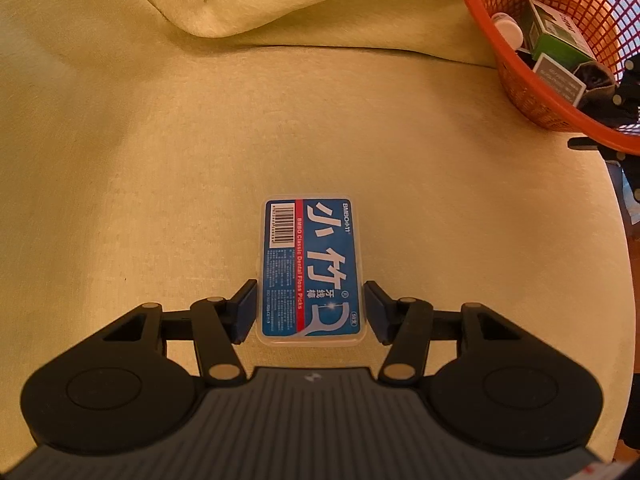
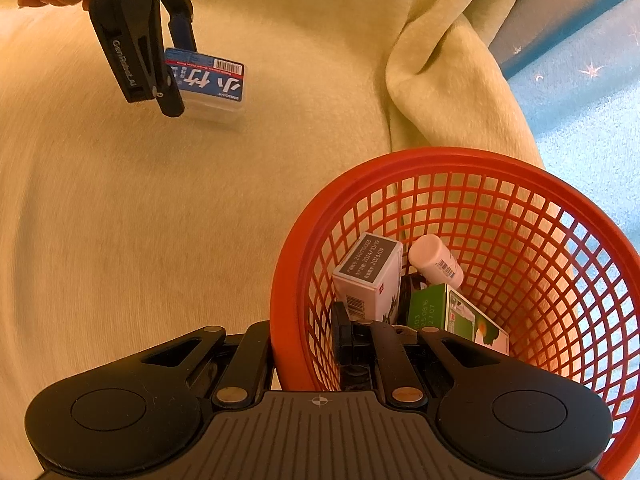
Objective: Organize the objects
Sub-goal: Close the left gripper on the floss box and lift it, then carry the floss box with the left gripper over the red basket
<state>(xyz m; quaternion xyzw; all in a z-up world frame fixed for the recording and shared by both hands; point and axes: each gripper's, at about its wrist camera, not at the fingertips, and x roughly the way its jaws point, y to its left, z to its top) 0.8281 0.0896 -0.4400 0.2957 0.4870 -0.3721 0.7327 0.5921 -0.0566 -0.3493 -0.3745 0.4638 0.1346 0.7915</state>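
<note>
We hold the left gripper (image 1: 310, 306) spread around the floss-pick box (image 1: 311, 268) mid-blanket, not yet pinching it, while the right gripper (image 2: 310, 344) clamps the orange basket (image 2: 480, 168) rim, steadying it to receive the box.

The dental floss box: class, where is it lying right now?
The dental floss box lies flat on the yellow cloth, between the open fingers of the left hand-held gripper, left of the orange basket.

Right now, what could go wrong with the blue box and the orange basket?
The left gripper straddles the floss box only at its near end, so it might tip when lifted. The right gripper pinches the basket rim; the basket could tilt and spill the white bottle.
</note>
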